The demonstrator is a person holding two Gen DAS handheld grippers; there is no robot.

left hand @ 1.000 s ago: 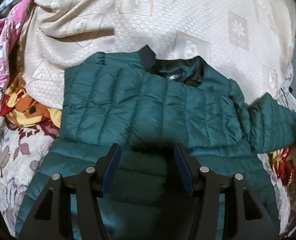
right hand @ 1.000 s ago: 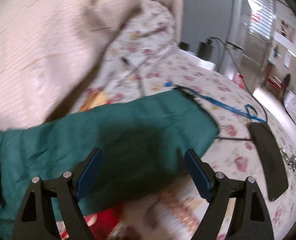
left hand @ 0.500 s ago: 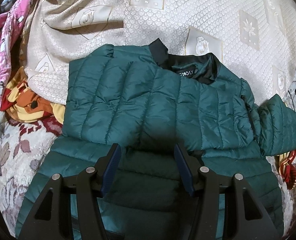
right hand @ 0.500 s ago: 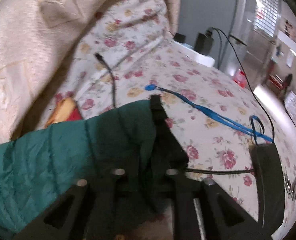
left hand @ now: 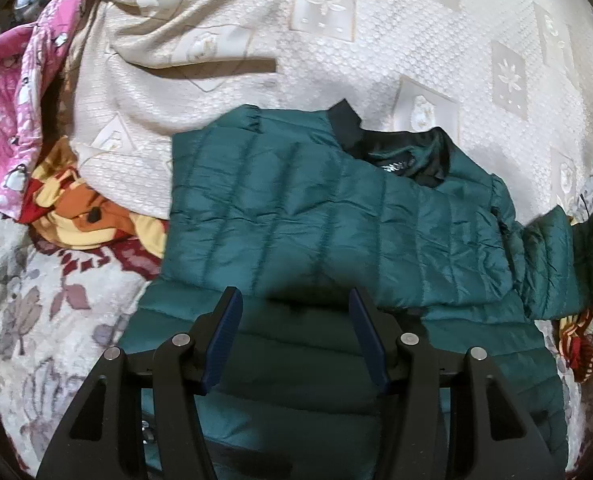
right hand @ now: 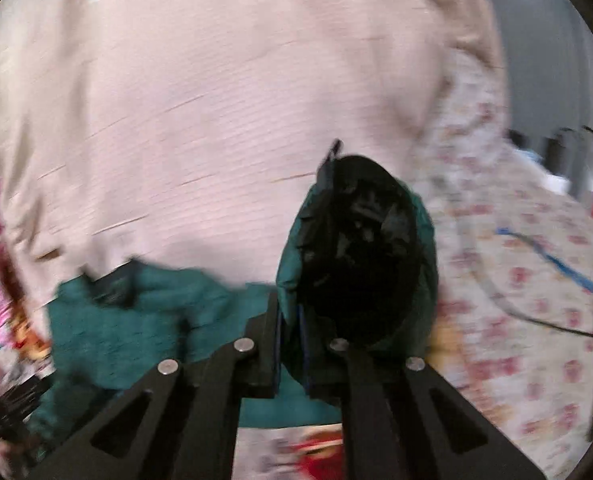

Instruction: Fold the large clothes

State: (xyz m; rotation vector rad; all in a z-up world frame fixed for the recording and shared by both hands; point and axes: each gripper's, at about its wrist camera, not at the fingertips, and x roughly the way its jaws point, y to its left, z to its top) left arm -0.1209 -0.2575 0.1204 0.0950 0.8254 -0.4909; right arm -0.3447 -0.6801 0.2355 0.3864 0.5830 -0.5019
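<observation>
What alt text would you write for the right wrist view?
The right hand-held gripper is shut on a green jacket's sleeve, its dark cuff opening facing the camera. Behind lie a cream blanket and floral sheet; the picture is blurred.

A: jacket (left hand: 328,224) status?
B: Dark green quilted puffer, black collar and lining. Lies flat on the bed, one sleeve folded across the chest.
A: other sleeve (right hand: 360,256)?
B: Lifted off the bed, cuff end up, black lining facing the right camera. Blurry there.
</observation>
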